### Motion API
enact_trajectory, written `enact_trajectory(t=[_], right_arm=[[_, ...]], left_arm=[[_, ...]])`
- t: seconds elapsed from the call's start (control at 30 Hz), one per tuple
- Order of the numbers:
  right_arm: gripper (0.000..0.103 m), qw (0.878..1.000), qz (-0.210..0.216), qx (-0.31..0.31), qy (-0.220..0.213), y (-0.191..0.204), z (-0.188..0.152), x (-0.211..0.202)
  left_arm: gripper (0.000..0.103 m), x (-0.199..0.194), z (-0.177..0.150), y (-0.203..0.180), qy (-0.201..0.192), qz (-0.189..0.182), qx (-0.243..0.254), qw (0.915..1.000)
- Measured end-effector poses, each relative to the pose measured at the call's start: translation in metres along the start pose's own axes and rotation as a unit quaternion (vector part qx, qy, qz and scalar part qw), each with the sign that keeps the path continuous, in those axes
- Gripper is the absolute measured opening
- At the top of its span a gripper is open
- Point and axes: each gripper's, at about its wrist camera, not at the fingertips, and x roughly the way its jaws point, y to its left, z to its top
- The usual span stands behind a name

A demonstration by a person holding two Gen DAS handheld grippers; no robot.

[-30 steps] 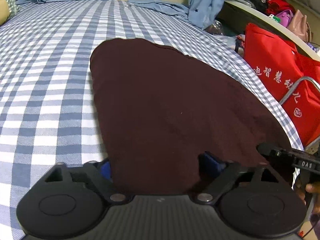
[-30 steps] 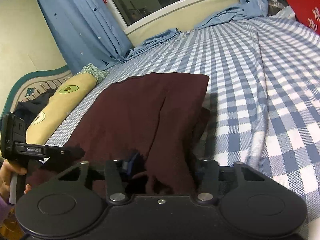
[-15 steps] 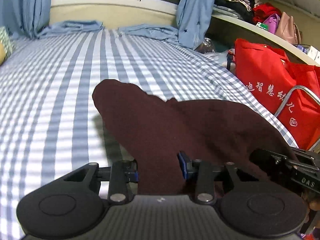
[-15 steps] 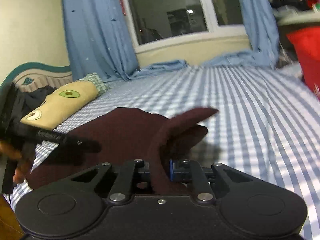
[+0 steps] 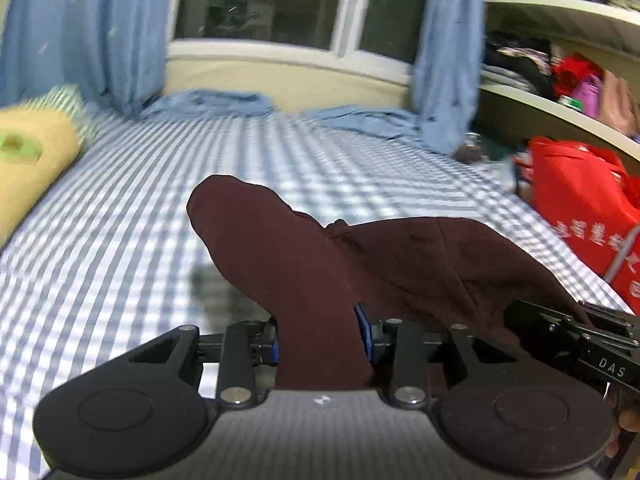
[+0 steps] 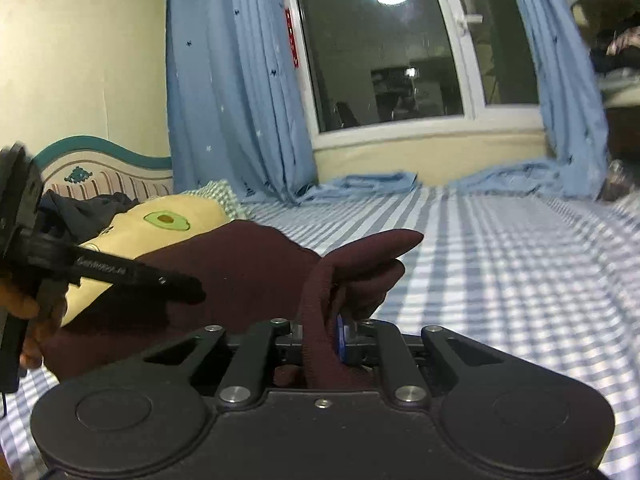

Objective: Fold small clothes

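A dark maroon garment (image 5: 360, 264) hangs lifted over the blue-and-white checked bed (image 5: 120, 248). My left gripper (image 5: 318, 344) is shut on its near edge, cloth bunched between the blue pads. My right gripper (image 6: 322, 340) is shut on the garment's other near corner (image 6: 256, 268). The right gripper's black body shows at the right in the left wrist view (image 5: 580, 340). The left gripper shows at the left in the right wrist view (image 6: 100, 268). The garment's far end droops ahead of both grippers.
A yellow avocado pillow (image 6: 168, 220) lies at the bed's left by the headboard (image 6: 100, 160). Blue curtains (image 6: 232, 80) and a window stand at the far end. A red bag (image 5: 584, 208) and a cluttered shelf (image 5: 560, 76) are at the right of the bed.
Both grippers closed on the garment's near edge and lifted it off the bed. The cloth, flat a second ago, now hangs bunched, and both views tilted up toward the window.
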Motion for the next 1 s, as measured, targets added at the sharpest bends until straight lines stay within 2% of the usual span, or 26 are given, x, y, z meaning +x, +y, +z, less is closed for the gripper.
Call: enact_trajectory(t=[0.1,0.2,0.27,0.33,0.4,0.47,0.53,0.6,0.67,0.77,0.87,1.0], right_arm=[[0.013,0.999,0.0,0.03,0.029,0.0,-0.014,0.021],[0.016,0.998,-0.024,0.047,0.034,-0.007,-0.022,0.021],[0.026,0.996,-0.04,0.069,0.042,-0.019,-0.027,0.019],[0.032,0.993,-0.06,0.086,0.051,-0.029,-0.033,0.015],[0.037,0.991,-0.064,0.102,0.056,-0.036,-0.037,0.01],[0.052,0.991,-0.068,0.102,0.057,-0.036,-0.041,0.002],[0.063,0.992,-0.075,0.09,0.052,-0.031,-0.042,-0.007],[0.074,0.993,-0.082,0.078,0.041,-0.024,-0.042,-0.019],[0.085,0.994,-0.086,0.065,0.024,-0.016,-0.039,-0.033],[0.095,0.995,-0.083,0.049,0.001,-0.003,-0.031,-0.055],[0.102,0.996,-0.077,0.031,-0.028,0.013,-0.023,-0.082],[0.102,0.996,-0.07,0.013,-0.061,0.03,-0.017,-0.12]], left_arm=[[0.038,0.01,-0.021,0.026,0.021,0.007,-0.04,0.9989],[0.043,0.009,-0.041,0.044,0.02,0.008,-0.072,0.9971],[0.047,0.006,-0.047,0.052,0.016,0.014,-0.089,0.9958],[0.056,0.003,-0.049,0.051,0.015,0.027,-0.088,0.9957],[0.078,-0.004,-0.051,0.046,0.014,0.042,-0.077,0.996],[0.09,-0.012,-0.051,0.038,0.009,0.058,-0.074,0.9956],[0.092,-0.025,-0.053,0.032,0.002,0.065,-0.071,0.9954],[0.1,-0.036,-0.053,0.024,-0.004,0.074,-0.069,0.9948],[0.102,-0.054,-0.055,0.017,-0.019,0.084,-0.068,0.9939],[0.102,-0.081,-0.058,0.005,-0.036,0.09,-0.07,0.9929],[0.102,-0.111,-0.063,-0.007,-0.056,0.091,-0.068,0.9919],[0.102,-0.153,-0.074,-0.029,-0.09,0.104,-0.058,0.9889]])
